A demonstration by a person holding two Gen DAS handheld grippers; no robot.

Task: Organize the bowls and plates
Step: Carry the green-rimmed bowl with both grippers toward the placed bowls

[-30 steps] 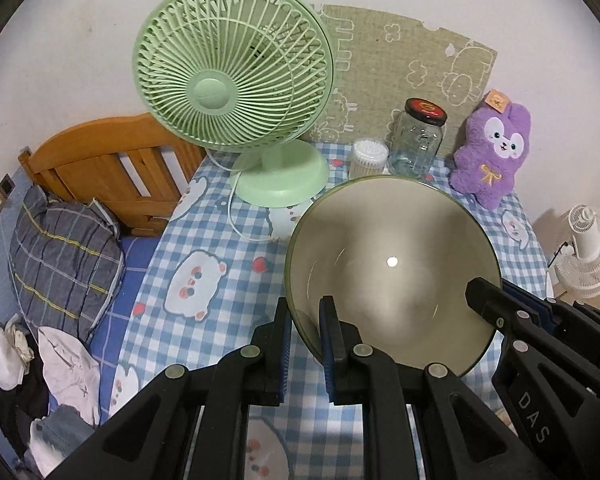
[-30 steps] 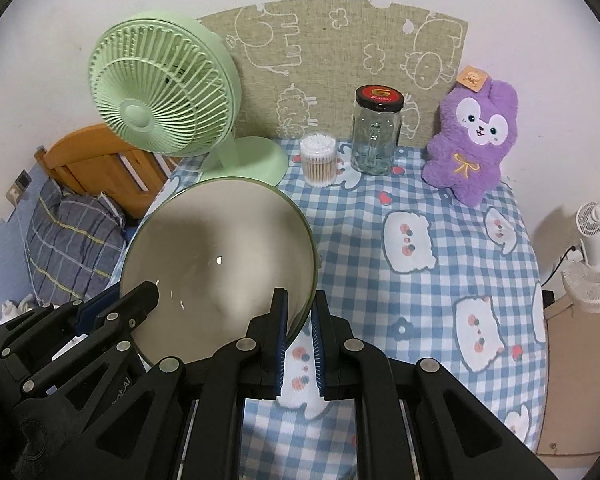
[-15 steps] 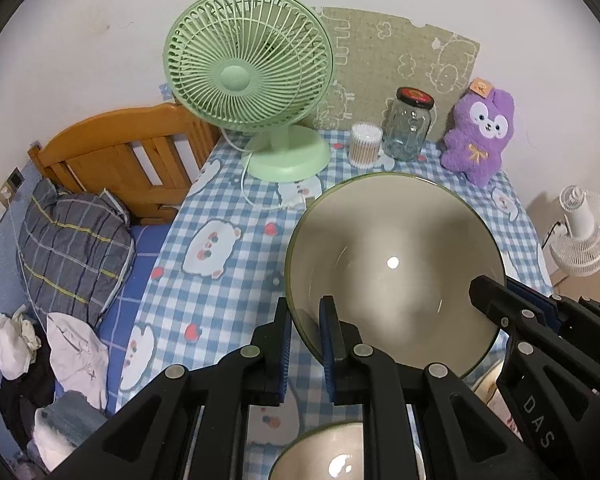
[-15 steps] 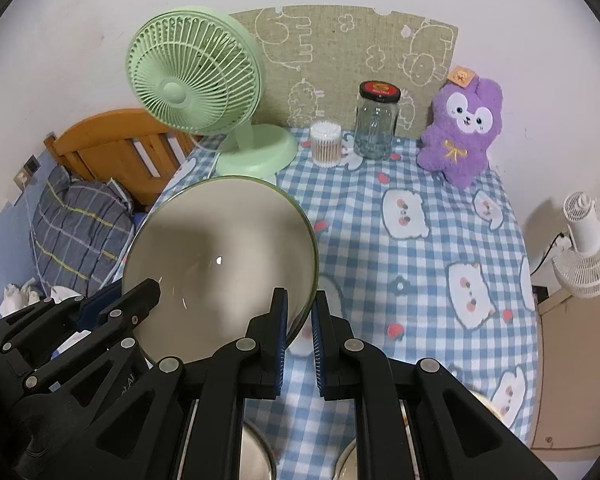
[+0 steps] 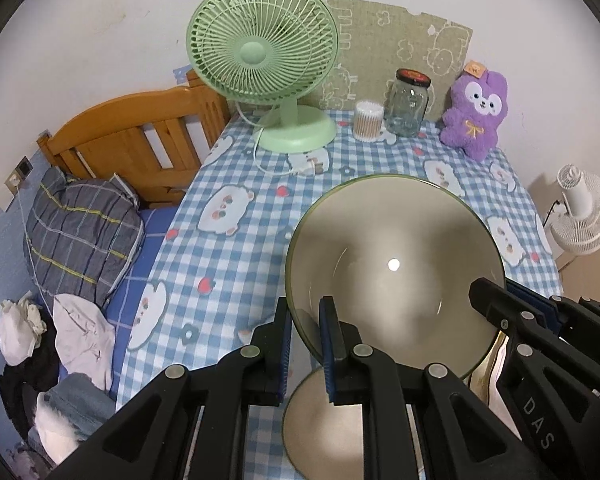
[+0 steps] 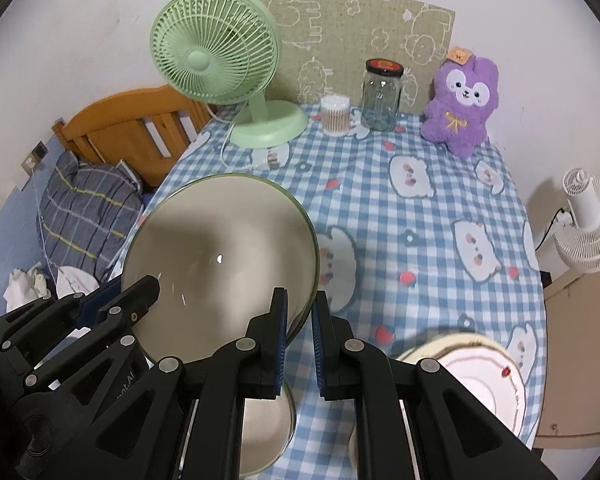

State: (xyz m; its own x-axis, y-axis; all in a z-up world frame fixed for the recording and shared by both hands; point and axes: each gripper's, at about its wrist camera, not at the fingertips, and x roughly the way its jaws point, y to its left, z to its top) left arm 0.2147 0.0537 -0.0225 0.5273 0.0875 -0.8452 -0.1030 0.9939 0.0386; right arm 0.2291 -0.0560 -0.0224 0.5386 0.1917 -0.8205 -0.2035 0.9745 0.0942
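A large beige bowl (image 5: 396, 276) with a green rim hangs above the checked tablecloth (image 5: 228, 256), held from both sides. My left gripper (image 5: 305, 320) is shut on its left rim, and the right gripper's fingers (image 5: 500, 304) clamp the opposite side. In the right wrist view the same bowl (image 6: 220, 264) sits left of centre, with my right gripper (image 6: 300, 320) shut on its right rim and the left gripper (image 6: 120, 300) on the far side. A smaller bowl (image 5: 324, 420) (image 6: 264, 420) rests on the table under the held one. A pale plate (image 6: 480, 376) lies to the right.
At the back of the table stand a green fan (image 5: 262, 52), a cotton-swab tub (image 5: 368, 120), a glass jar (image 5: 408, 106) and a purple plush (image 5: 476, 116). A wooden bed headboard (image 5: 140, 140) and pillow (image 5: 76, 232) lie left; a white fan (image 6: 584, 224) stands right.
Both grippers have drawn the bowl back toward the table's near edge; the fan and jar look farther off. The smaller bowl and the plate have come into view underneath.
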